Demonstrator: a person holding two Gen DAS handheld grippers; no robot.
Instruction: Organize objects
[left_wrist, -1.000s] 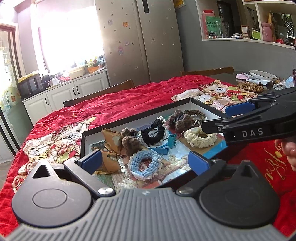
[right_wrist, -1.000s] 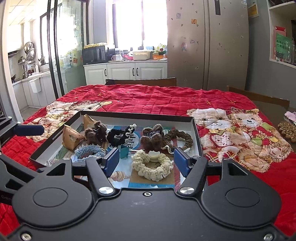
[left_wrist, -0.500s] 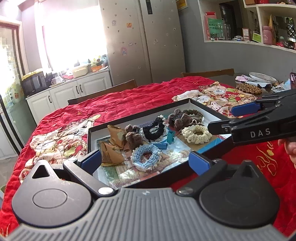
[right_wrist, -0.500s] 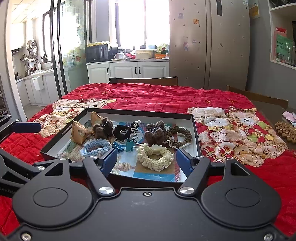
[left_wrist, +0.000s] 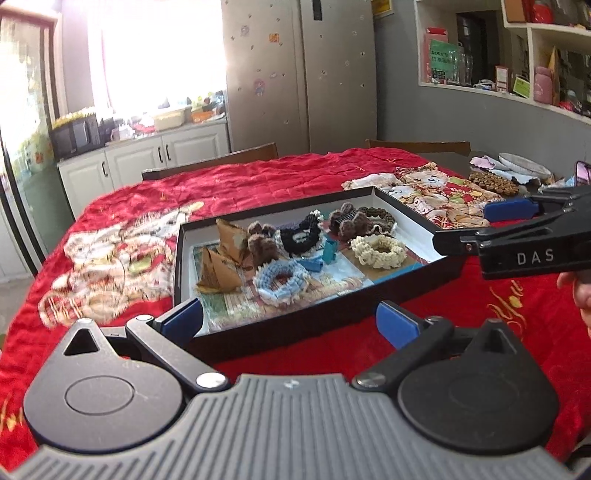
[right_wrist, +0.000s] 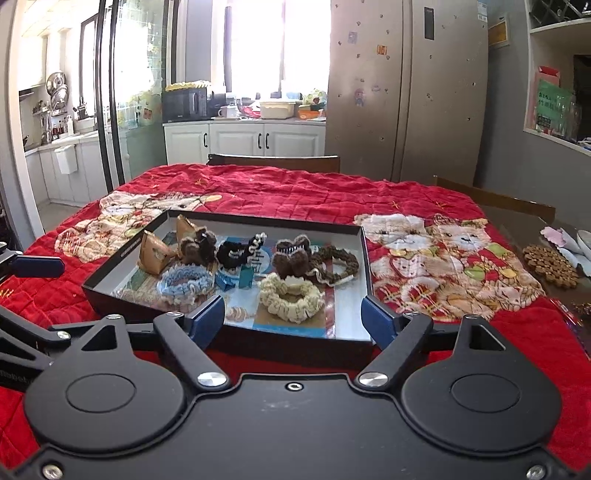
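The near wall of the box (right_wrist: 229, 341) hides its front floor; the clips among the scrunchies (right_wrist: 290, 297) are too small to read. The box lies lengthwise across the red quilt (right_wrist: 280, 192). Left gripper (left_wrist: 288, 321) is wide, empty. Right gripper (right_wrist: 293, 319) is opening, empty.

A tall steel fridge (right_wrist: 406, 96) stands against the far wall. Left of the fridge, white cabinets (right_wrist: 243, 142) carry a microwave (right_wrist: 184, 105) beneath a bright window (right_wrist: 277, 44); right of the fridge, grey wall and shelves (left_wrist: 517, 55).
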